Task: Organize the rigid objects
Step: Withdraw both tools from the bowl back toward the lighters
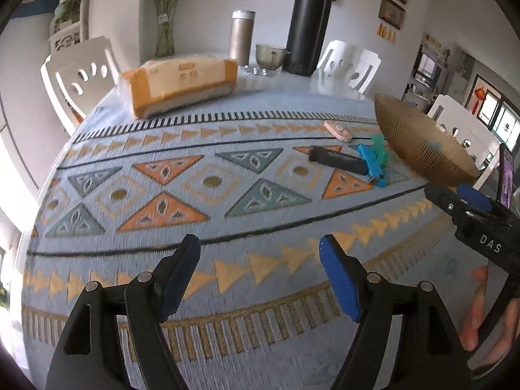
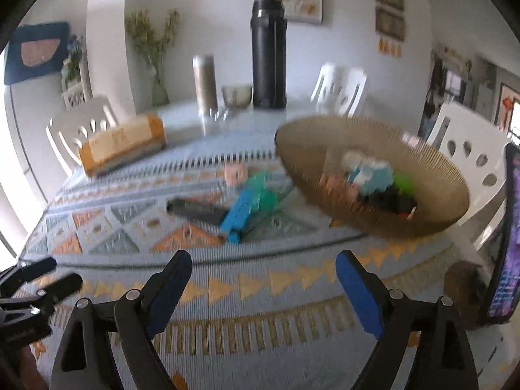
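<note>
A ribbed brown bowl (image 2: pixel 373 178) stands on the patterned tablecloth at the right and holds several blocky toys (image 2: pixel 373 182); it also shows in the left wrist view (image 1: pixel 419 139). Left of it lie a blocky blue-and-green figure (image 2: pixel 250 201) with a pink head (image 2: pixel 235 174) and a black rectangular bar (image 2: pixel 198 209). In the left wrist view the figure (image 1: pixel 372 161), bar (image 1: pixel 338 159) and pink piece (image 1: pixel 338 130) lie far right. My left gripper (image 1: pixel 260 276) is open and empty above the cloth. My right gripper (image 2: pixel 265 287) is open and empty, short of the figure.
At the back stand a tissue pack (image 1: pixel 182 84), a silver tumbler (image 1: pixel 242 37), a glass bowl (image 1: pixel 269 55) and a tall black thermos (image 1: pixel 307 22). White chairs (image 1: pixel 78 71) surround the table. A phone (image 2: pixel 505 234) stands upright at the right edge.
</note>
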The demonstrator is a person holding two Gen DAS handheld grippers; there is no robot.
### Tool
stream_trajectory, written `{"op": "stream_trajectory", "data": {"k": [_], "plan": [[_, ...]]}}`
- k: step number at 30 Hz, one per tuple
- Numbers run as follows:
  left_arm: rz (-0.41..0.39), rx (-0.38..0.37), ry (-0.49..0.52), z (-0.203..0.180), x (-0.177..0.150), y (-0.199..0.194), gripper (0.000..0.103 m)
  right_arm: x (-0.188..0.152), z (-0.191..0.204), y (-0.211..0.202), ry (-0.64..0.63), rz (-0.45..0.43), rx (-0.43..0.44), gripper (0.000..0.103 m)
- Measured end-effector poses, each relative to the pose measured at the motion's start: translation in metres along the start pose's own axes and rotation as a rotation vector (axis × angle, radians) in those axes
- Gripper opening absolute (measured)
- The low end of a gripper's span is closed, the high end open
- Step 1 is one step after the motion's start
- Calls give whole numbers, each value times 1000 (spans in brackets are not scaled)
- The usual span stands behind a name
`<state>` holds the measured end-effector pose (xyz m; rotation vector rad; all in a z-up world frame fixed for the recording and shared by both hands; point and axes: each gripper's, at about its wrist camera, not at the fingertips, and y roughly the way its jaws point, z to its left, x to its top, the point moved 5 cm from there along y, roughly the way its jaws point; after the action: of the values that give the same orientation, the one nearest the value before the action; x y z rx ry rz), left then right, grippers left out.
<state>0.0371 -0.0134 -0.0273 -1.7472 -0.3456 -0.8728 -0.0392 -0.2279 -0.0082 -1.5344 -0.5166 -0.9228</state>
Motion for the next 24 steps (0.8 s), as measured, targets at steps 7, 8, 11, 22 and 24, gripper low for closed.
{"op": "stream_trajectory", "data": {"k": [7,8,11,22,24], "plan": [[-9,74,37,-1,-4,3,74,-11,6,23,-33,105,-12,99],[-10,76,36,0,-4,1,75,-12,7,25,-40,110,-18,99],[-10,83,33,2,-5,0,75,-13,13,25,-71,113,-37,99],[0,93,47,0,-6,1,74,-15,14,32,-80,148,-54,99],[-1,81,59,-3,-5,0,74,-13,7,31,-38,146,-35,99]]}}
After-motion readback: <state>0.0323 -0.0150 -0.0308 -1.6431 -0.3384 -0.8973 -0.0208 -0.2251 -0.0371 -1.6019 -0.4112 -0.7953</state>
